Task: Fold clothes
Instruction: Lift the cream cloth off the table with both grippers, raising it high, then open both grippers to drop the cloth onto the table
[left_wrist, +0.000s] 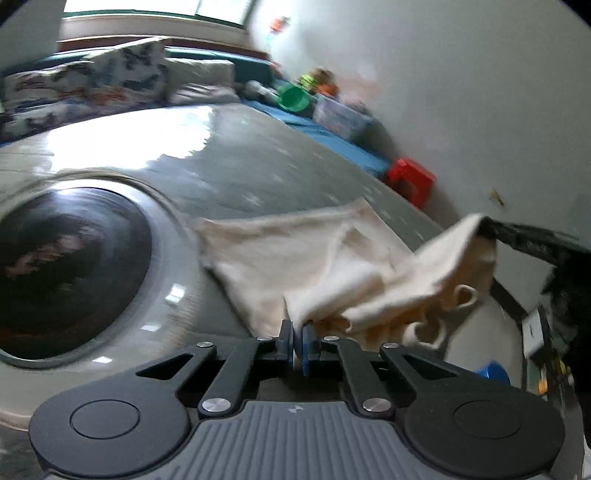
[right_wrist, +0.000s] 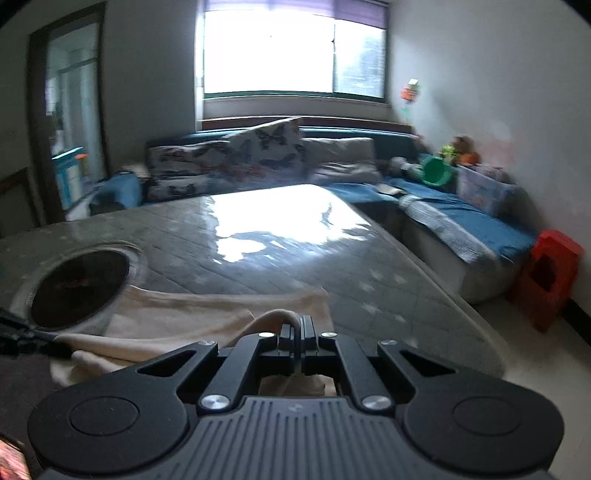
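Note:
A cream garment (left_wrist: 303, 254) lies partly on the grey quilted table (left_wrist: 240, 162), its near edge lifted. My left gripper (left_wrist: 297, 332) is shut on the garment's near edge. The right gripper's fingers (left_wrist: 517, 236) show at the right of the left wrist view, pinching another part of the cloth and holding it up. In the right wrist view my right gripper (right_wrist: 297, 332) is shut on a fold of the same garment (right_wrist: 192, 317), which spreads to the left over the table (right_wrist: 295, 251). The left gripper's fingers (right_wrist: 22, 334) show at the left edge.
A round dark inset (left_wrist: 66, 269) sits in the table at the left, also in the right wrist view (right_wrist: 79, 286). A blue sofa (right_wrist: 461, 218) with cushions, a green tub (right_wrist: 437, 170) and toys runs behind and right. A red stool (right_wrist: 550, 273) stands by the wall.

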